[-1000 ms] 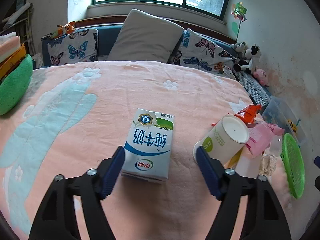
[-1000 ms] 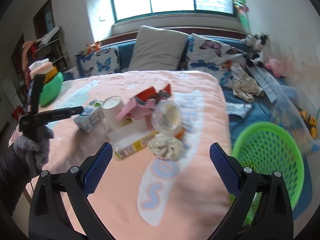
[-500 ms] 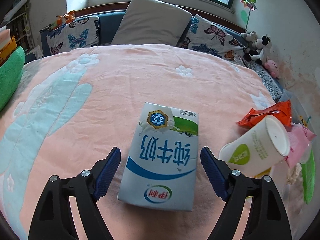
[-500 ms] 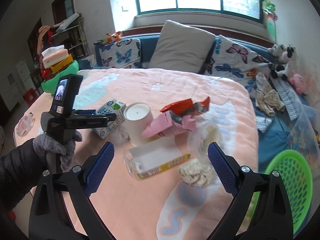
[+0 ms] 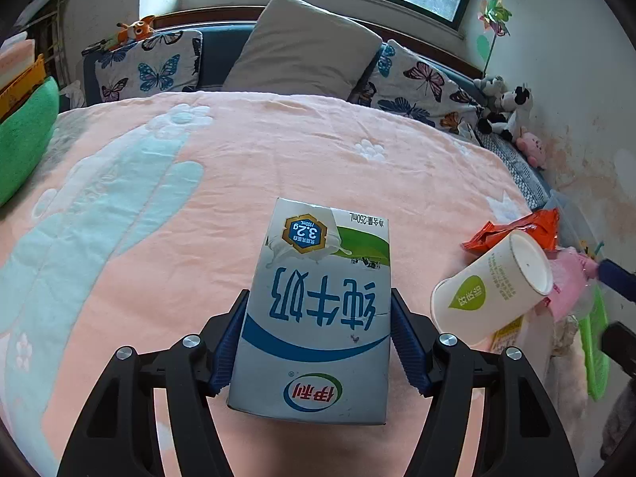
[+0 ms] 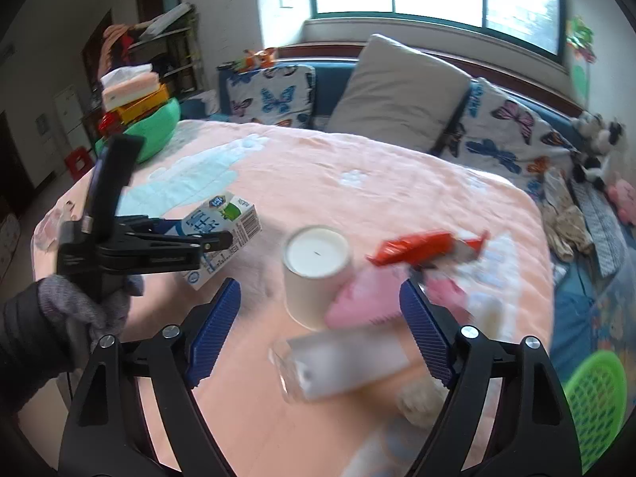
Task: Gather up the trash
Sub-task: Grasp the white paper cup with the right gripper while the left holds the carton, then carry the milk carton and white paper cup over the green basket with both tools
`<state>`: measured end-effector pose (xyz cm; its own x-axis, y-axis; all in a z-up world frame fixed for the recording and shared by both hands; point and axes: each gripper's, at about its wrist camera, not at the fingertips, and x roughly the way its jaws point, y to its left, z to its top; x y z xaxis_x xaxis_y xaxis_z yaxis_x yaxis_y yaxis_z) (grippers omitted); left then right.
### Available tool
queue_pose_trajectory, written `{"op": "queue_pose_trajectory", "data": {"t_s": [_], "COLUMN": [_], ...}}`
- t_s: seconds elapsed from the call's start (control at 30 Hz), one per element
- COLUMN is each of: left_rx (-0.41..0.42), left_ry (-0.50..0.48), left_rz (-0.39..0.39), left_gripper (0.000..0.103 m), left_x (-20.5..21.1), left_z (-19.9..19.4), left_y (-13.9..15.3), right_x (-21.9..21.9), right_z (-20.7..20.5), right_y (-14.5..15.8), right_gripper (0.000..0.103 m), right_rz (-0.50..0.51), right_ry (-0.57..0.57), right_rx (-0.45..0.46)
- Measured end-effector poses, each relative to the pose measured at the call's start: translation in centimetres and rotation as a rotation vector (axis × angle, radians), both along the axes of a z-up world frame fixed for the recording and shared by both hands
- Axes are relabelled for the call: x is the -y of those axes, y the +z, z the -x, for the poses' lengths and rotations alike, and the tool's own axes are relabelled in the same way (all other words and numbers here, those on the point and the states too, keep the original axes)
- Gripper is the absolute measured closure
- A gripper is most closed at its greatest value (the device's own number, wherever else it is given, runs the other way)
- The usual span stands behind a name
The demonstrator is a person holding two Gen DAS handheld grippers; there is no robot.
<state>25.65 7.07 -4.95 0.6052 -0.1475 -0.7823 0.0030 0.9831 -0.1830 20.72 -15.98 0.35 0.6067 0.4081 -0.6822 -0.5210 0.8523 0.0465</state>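
Note:
A white and blue milk carton [image 5: 318, 310] lies flat on the pink bed cover. My left gripper [image 5: 320, 338] is shut on it, both blue pads pressed against its sides. It also shows in the right wrist view [image 6: 222, 234] inside the left gripper [image 6: 206, 242]. My right gripper [image 6: 318, 330] is open and empty above a white paper cup [image 6: 314, 274], a pink wrapper [image 6: 357, 302] and a clear box [image 6: 342, 361]. An orange snack wrapper [image 6: 421, 246] lies behind them. The green trash basket [image 6: 596, 401] stands at the lower right.
Pillows [image 5: 302, 47] and butterfly cushions [image 5: 147, 67] line the headboard. Plush toys [image 5: 508, 111] sit along the right wall. A green cushion with stacked boxes [image 6: 147, 119] is at the bed's left. A crumpled tissue [image 6: 421, 401] lies near the clear box.
My left gripper moved forward over the milk carton and closed on it. My right gripper moved left from the basket to above the cup and wrappers.

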Motion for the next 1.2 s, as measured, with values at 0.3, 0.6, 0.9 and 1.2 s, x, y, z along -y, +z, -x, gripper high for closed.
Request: {"op": "queue_pose_trajectory", "data": {"t_s": [0.3, 0.6, 0.9, 1.2], "left_rx": [0.036, 0.032, 0.038, 0.085], "left_ry": [0.018, 0.020, 0.022, -0.007], "left_rz": [0.011, 0.025, 0.031, 0.032], "left_gripper": [0.039, 0.039, 0.039, 0.039], "left_x": [-1.8, -2.1, -2.1, -0.7], "left_z": [1.9, 2.3, 2.9, 4.7], "left_y": [1.4, 0.9, 1.3, 3.8], "right_x": [-2.8, -3.6, -3.3, -2.4], "right_z": [-3.8, -6.0, -4.6, -0.3], "right_y": [-1.8, -4.2, -2.9, 1.1], "right_gripper": [0.029, 0.040, 0.046, 0.046], "right_rz": [0.031, 0.080, 0.027, -0.038], "right_ry": [0.037, 0.046, 0.036, 0.042], "right_rx": [-0.031, -0.087, -0.067, -0.007]}}
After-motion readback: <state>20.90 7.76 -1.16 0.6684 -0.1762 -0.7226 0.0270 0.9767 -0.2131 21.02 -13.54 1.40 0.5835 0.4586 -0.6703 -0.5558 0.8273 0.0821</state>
